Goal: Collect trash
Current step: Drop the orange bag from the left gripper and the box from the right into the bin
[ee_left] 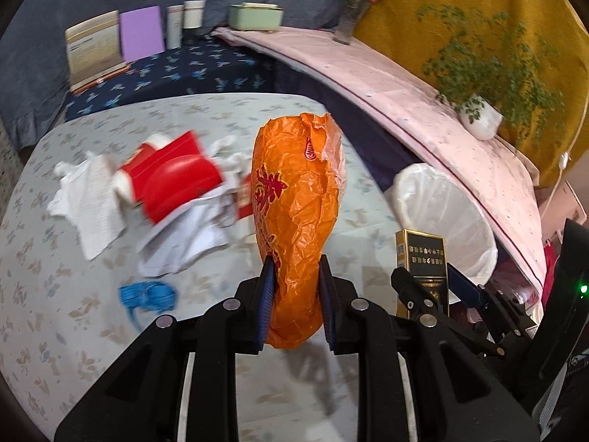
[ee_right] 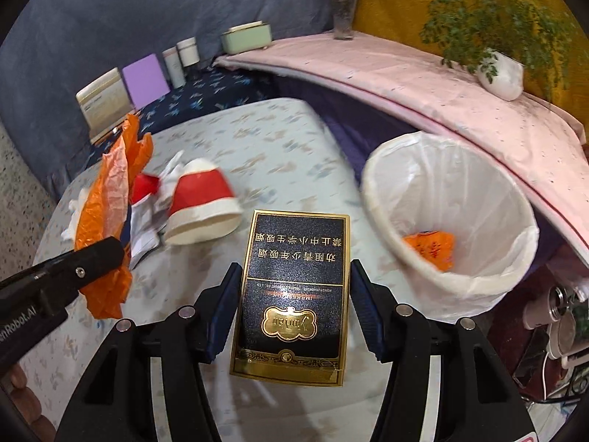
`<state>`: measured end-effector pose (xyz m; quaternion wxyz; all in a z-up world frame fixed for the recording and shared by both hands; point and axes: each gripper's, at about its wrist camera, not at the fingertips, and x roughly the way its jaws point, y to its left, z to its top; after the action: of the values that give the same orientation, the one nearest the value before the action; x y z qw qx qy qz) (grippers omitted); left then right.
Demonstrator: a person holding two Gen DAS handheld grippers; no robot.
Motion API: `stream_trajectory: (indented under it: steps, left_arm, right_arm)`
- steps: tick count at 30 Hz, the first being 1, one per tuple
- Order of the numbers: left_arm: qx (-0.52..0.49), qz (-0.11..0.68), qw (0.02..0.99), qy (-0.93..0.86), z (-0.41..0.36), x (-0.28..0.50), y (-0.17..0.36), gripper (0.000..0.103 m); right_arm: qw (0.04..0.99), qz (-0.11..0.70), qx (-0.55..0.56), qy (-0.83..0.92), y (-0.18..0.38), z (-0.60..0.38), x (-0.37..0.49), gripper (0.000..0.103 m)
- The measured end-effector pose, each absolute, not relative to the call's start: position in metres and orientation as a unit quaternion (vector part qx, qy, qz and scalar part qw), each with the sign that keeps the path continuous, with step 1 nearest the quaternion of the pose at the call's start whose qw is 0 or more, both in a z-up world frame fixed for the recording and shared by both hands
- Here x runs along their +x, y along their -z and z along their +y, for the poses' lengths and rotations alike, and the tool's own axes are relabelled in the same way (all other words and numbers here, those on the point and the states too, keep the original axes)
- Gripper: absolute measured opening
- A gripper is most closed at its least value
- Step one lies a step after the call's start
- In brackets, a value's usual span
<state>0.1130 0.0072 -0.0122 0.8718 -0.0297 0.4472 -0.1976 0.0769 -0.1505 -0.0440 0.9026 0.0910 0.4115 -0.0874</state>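
The red paper cup [ee_left: 173,176] at centre-left of the left wrist view was motion-blurred, and so were the white tissues [ee_left: 92,199] beside it; print on both unreadable. The orange bag [ee_left: 298,228] hid part of the pile behind it. In the right wrist view, lower right, the clutter [ee_right: 559,313] by the bin [ee_right: 478,280] was cut off by the frame edge, too dim to ID. Text on the card [ee_right: 105,101], upper left, too small to read.
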Motion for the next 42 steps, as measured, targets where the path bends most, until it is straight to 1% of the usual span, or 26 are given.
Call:
stream_trajectory:
  steps: [10, 21, 23, 24, 26, 27, 39, 42]
  left_arm:
    - [-0.011, 0.443, 0.853, 0.276, -0.097, 0.124, 0.002, 0.022]
    - [0.021, 0.448, 0.829, 0.334, -0.189, 0.133, 0.005, 0.024]
    - [0.024, 0.448, 0.828, 0.336, -0.197, 0.135, 0.006, 0.026]
    - [0.024, 0.449, 0.828, 0.335, -0.201, 0.137, 0.006, 0.030]
    - [0.022, 0.451, 0.829, 0.330, -0.205, 0.140, 0.007, 0.052]
    - [0.019, 0.449, 0.831, 0.327, -0.205, 0.142, 0.006, 0.054]
    - [0.019, 0.454, 0.833, 0.316, -0.201, 0.149, 0.011, 0.055]
    - [0.015, 0.454, 0.836, 0.309, -0.195, 0.151, 0.011, 0.057]
  right_arm:
    - [0.905, 0.385, 0.108, 0.146, 0.028, -0.237, 0.076, 0.056]
    - [0.897, 0.377, 0.124, 0.196, 0.029, -0.306, 0.076, 0.056]
    - [0.896, 0.376, 0.125, 0.202, 0.031, -0.314, 0.077, 0.056]
    - [0.895, 0.376, 0.125, 0.204, 0.031, -0.317, 0.077, 0.056]
    - [0.894, 0.375, 0.127, 0.208, 0.031, -0.322, 0.079, 0.056]
    - [0.894, 0.375, 0.128, 0.209, 0.031, -0.325, 0.078, 0.056]
    - [0.894, 0.375, 0.129, 0.209, 0.032, -0.333, 0.088, 0.056]
    - [0.895, 0.377, 0.124, 0.206, 0.032, -0.330, 0.092, 0.056]
